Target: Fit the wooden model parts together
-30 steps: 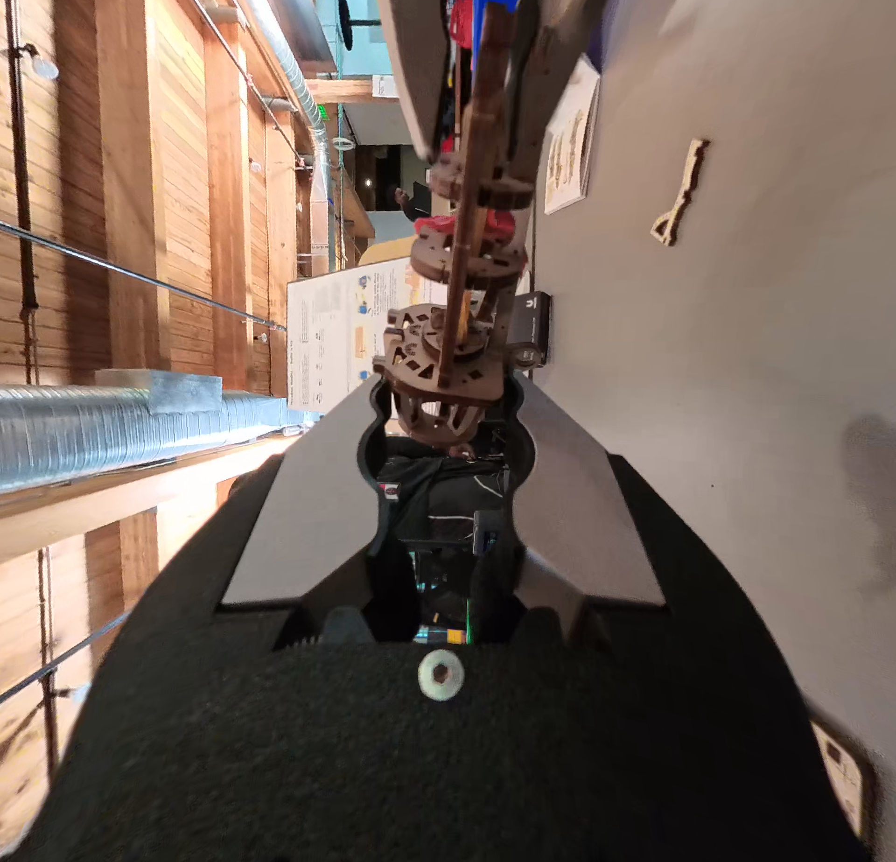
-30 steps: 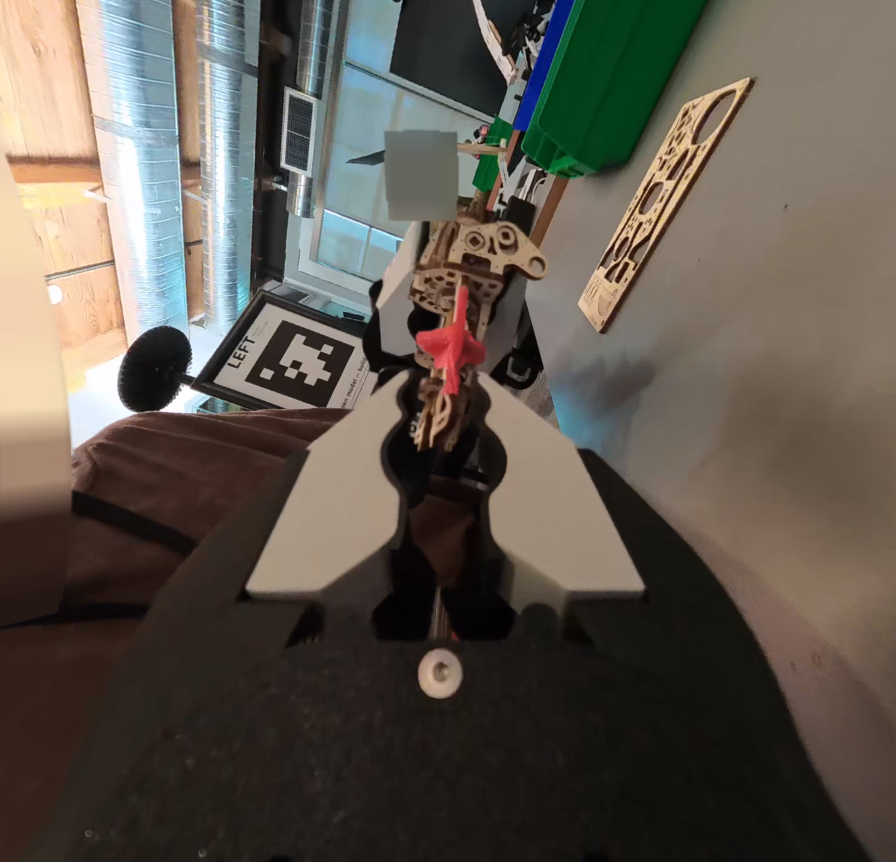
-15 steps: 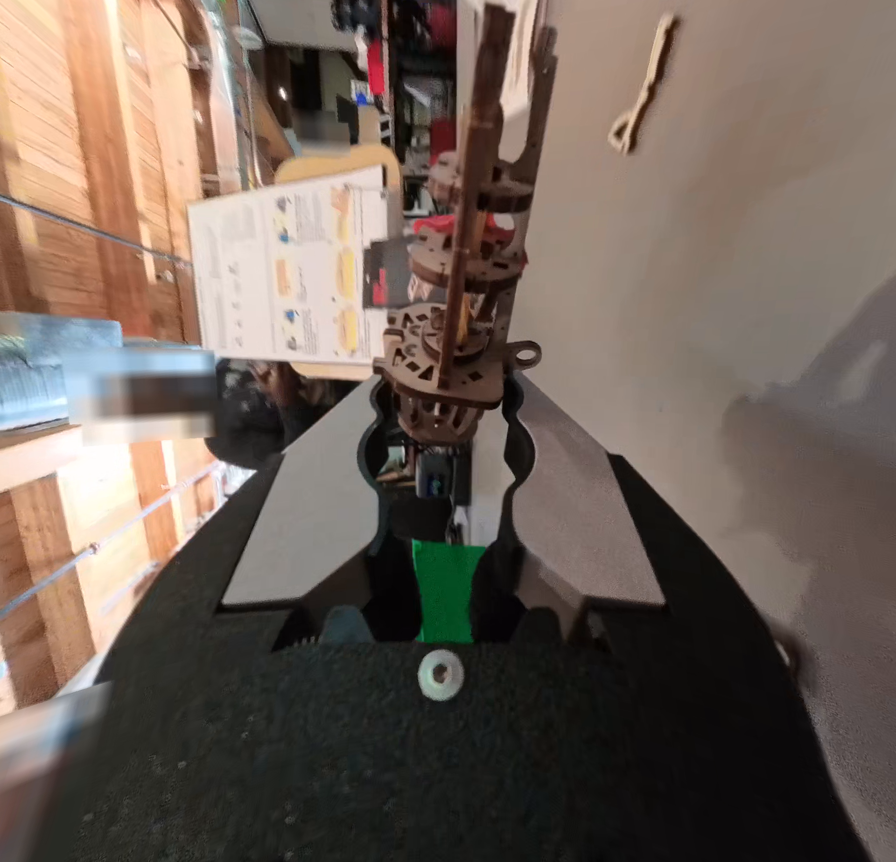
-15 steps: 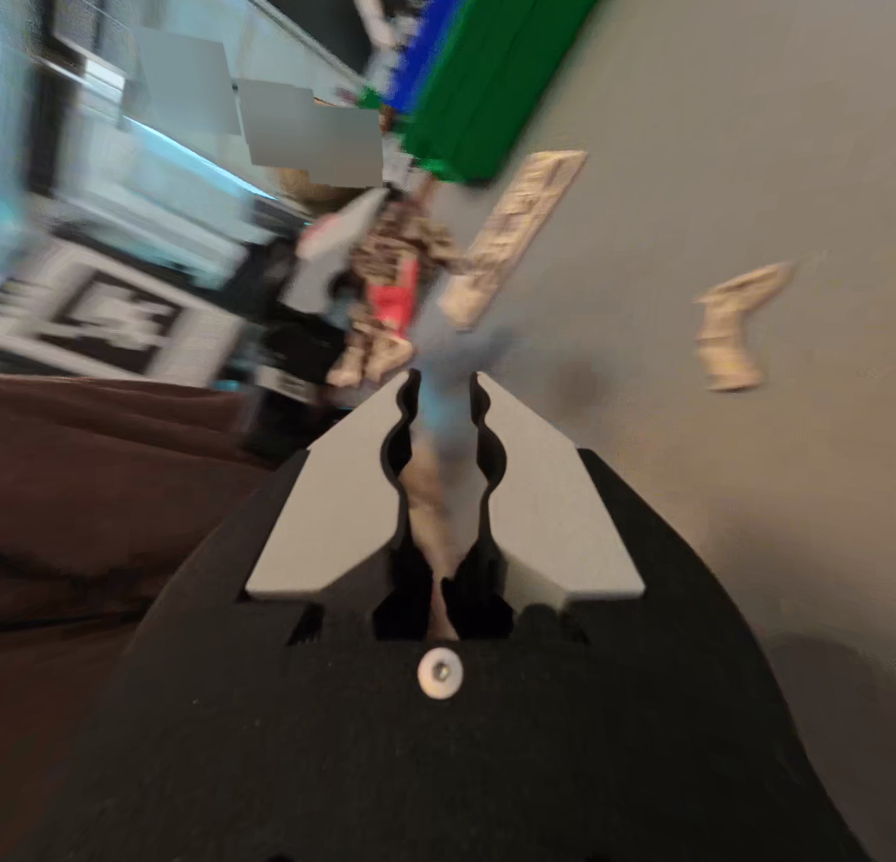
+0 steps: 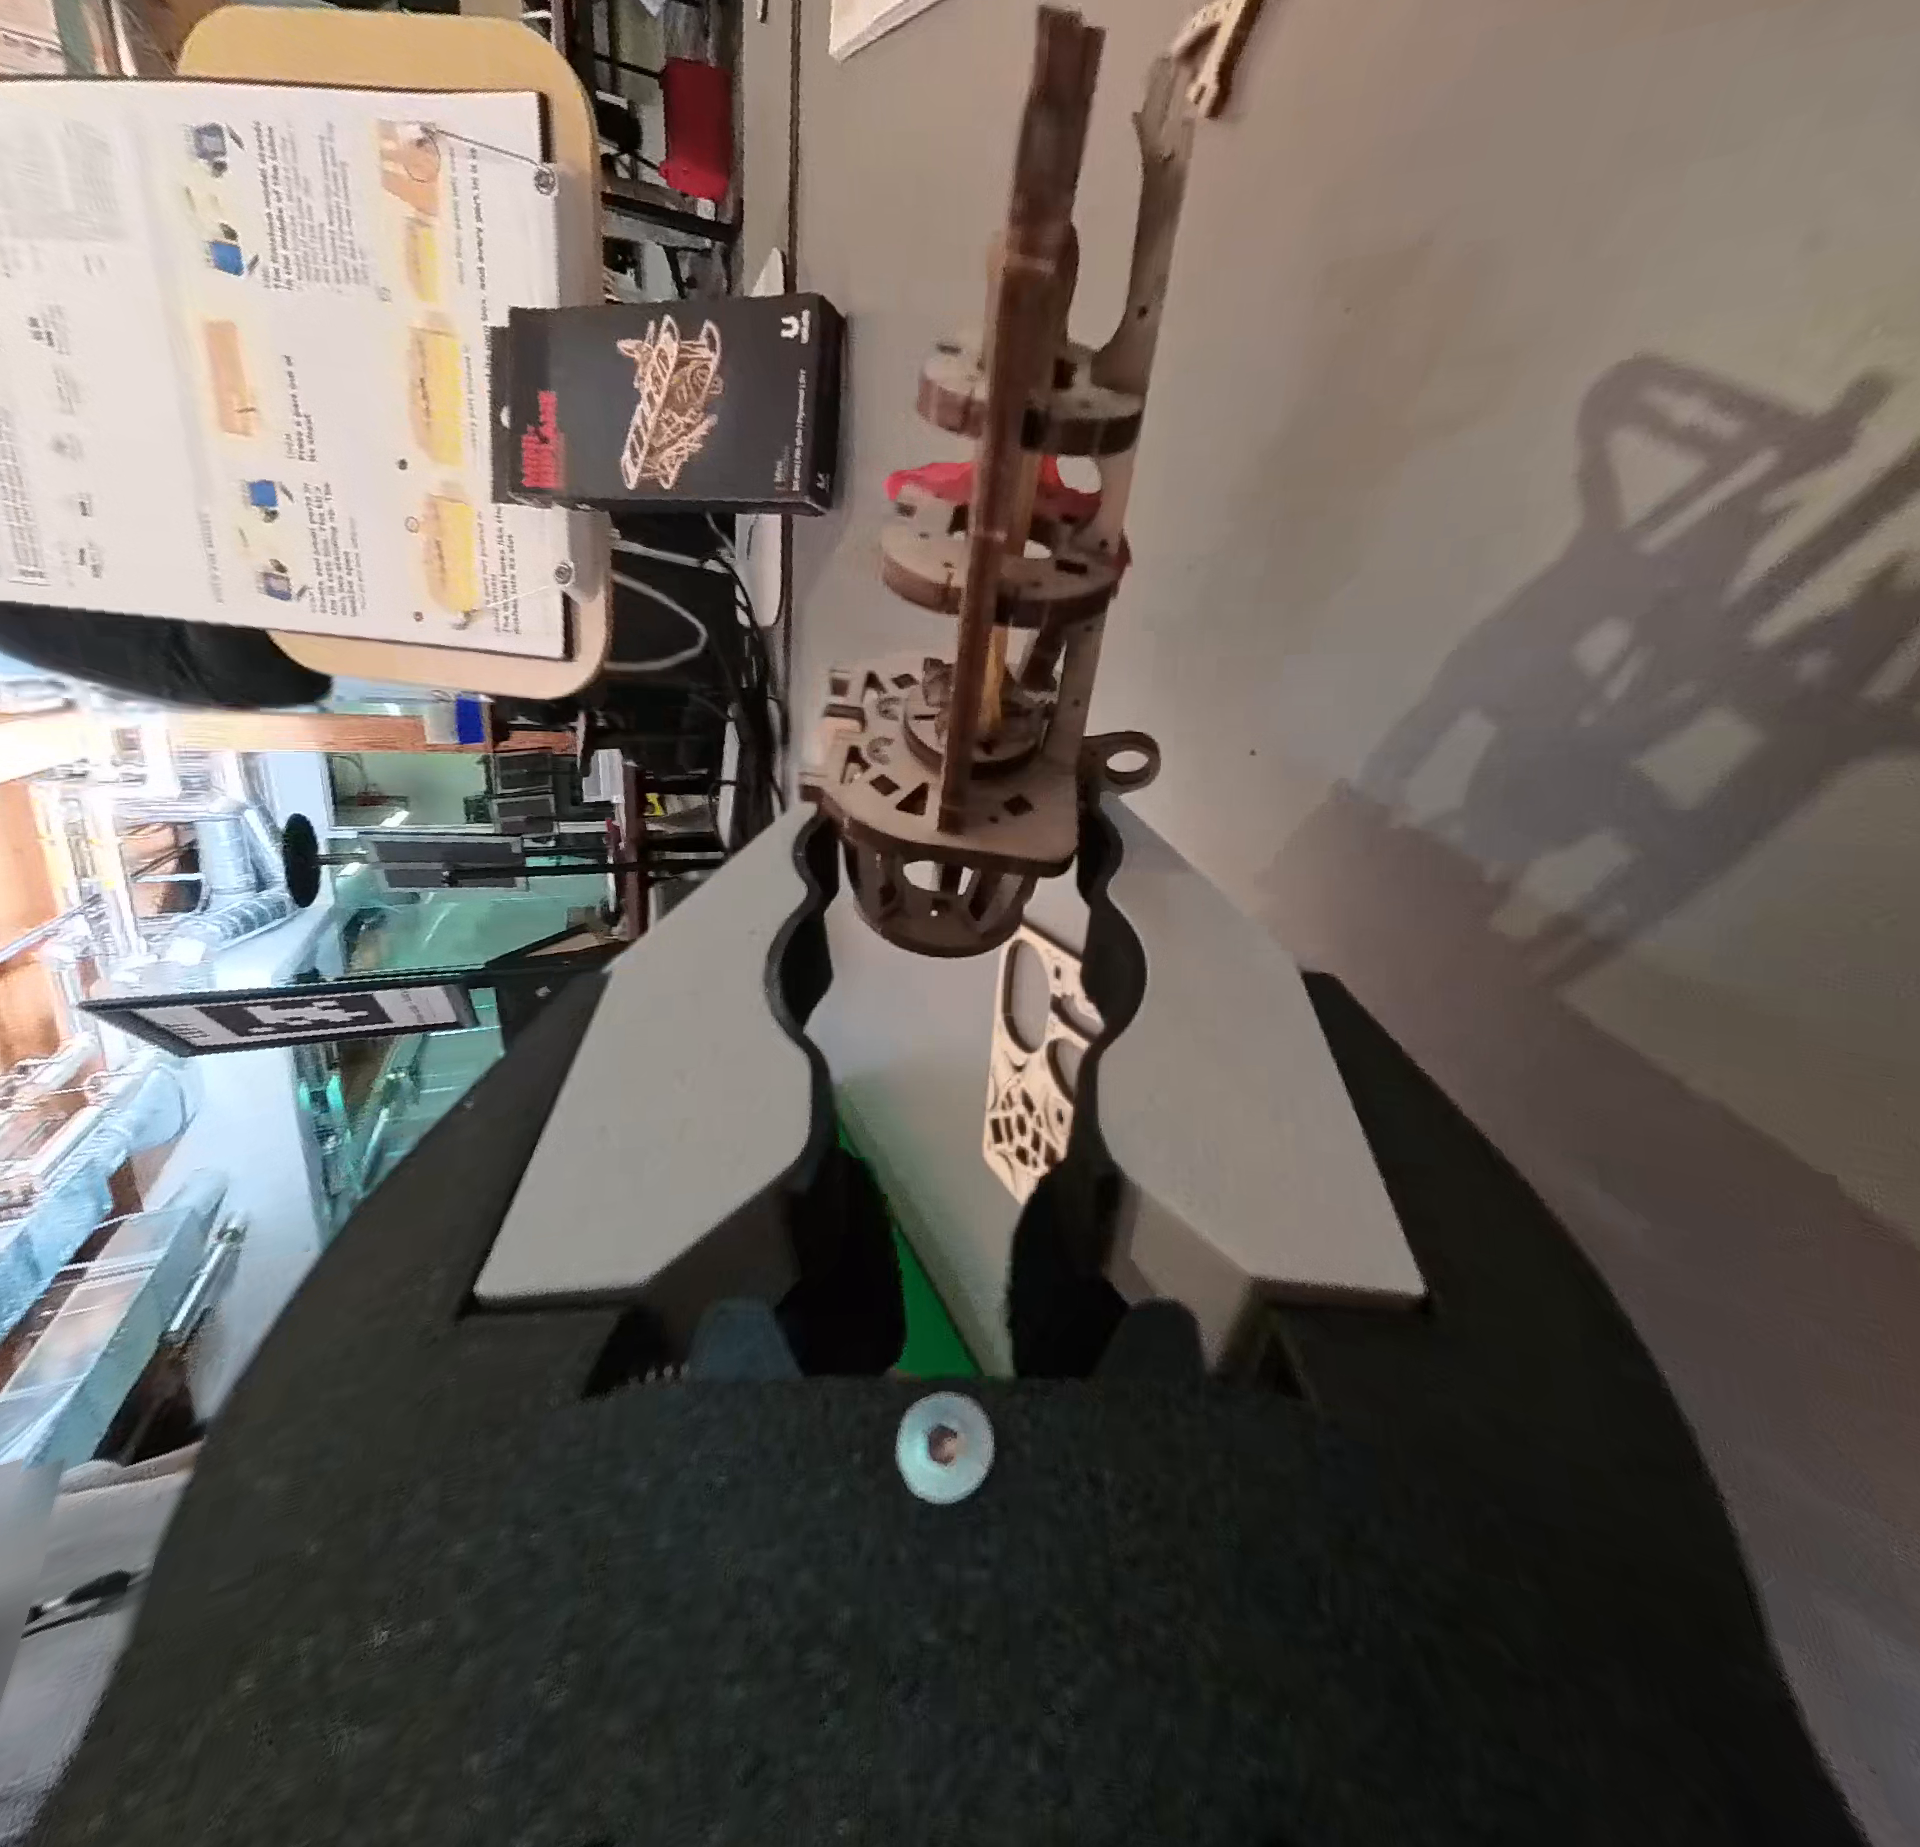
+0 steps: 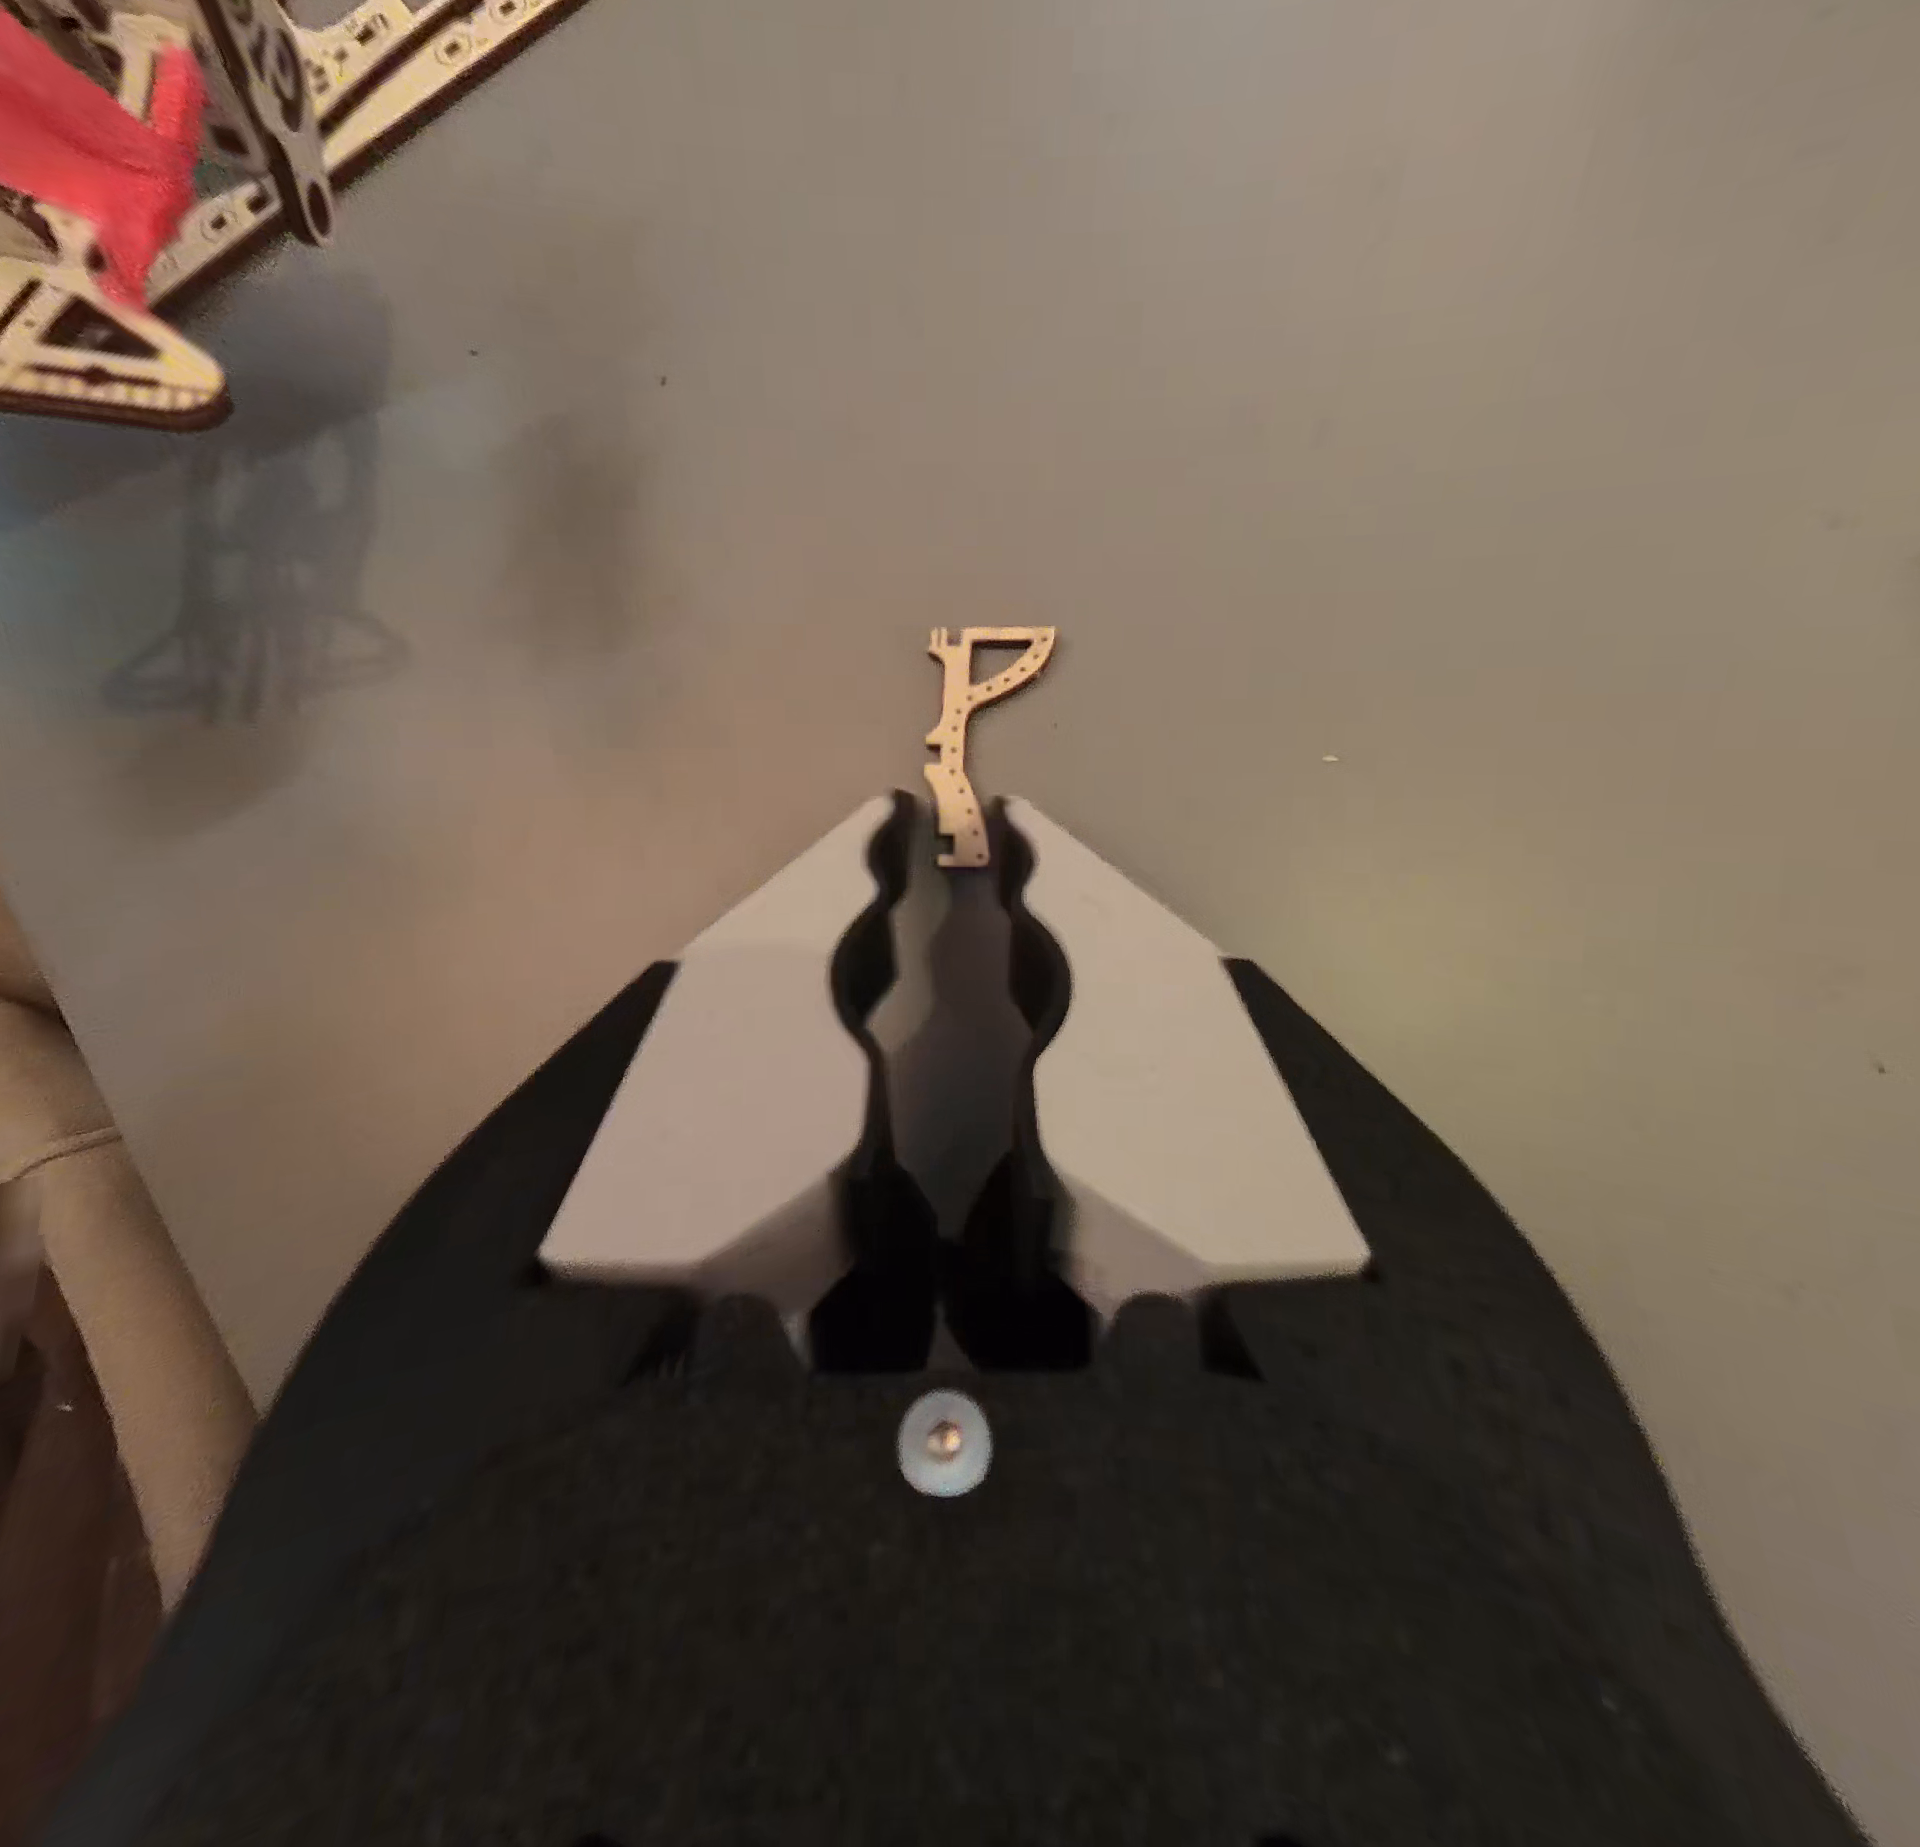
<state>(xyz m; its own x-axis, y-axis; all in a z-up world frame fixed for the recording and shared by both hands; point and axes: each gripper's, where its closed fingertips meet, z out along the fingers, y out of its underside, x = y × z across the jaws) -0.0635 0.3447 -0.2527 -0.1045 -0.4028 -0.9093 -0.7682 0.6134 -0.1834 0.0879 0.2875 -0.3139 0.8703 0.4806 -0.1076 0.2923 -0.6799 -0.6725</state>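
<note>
the grey table (image 6: 1351,343) fills the right wrist view and one side of the left wrist view. beyond its edge in the left wrist view stands a large white instruction board (image 5: 281,343) with small pictures and lines of print, a black-and-white marker sign (image 5: 281,1018) seen edge-on, and a black product box (image 5: 675,405) bearing a line drawing of a wooden model and some lettering. a cut-out plywood sheet (image 6: 436,41) lies flat on the table at the far left of the right wrist view. the left gripper (image 5: 951,841) is closed on the base of the wooden model (image 5: 997,654), a stack of dark discs on a central spine with a red piece partway up, held off the table. the right gripper (image 6: 951,810) is low over the table, its jaws narrowly apart around the near end of a small flat wooden part (image 6: 977,737) lying there; whether they touch it i cannot tell.
</note>
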